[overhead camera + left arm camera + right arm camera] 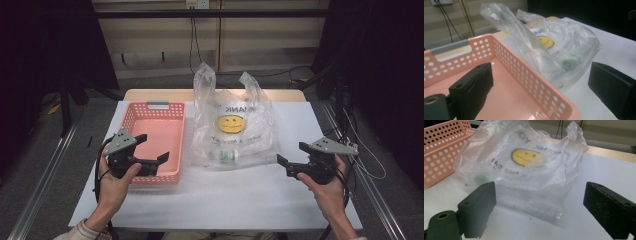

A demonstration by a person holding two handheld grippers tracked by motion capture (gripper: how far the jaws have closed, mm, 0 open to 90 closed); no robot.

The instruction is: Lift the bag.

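A clear plastic bag (pixel 232 127) stands near the middle of the tabletop (pixel 240 195), a little toward the far edge, its two handles pointing up. A yellow smiley face (pixel 231 123) and dark lettering are printed on it. Inside, low against the near side, lies a small bottle (pixel 226 156) with a green part; in the left gripper view it shows as a green blur (pixel 571 62) through the plastic. Just left of the bag, touching or almost touching it, sits a pink perforated basket (pixel 150 111) with a grey handle (pixel 157 105) on its far wall. The basket runs along the left part of the tabletop, and nothing can be seen inside it.

The left gripper (pixel 152 150) is held in the person's left hand (pixel 117 182) over the near right corner of the basket, jaws spread wide and pointed toward the bag. In its own view one jaw hangs above the basket floor (pixel 506 100) and the other outside the basket wall, over the white surface beside the bag.

The right gripper (pixel 292 154), in the right hand (pixel 327 192), hovers near the right edge of the tabletop, close to the bag's near right corner but apart from it. Its jaws also stand wide and grip nothing; in its own view the bag (pixel 524 167) sits framed between them.
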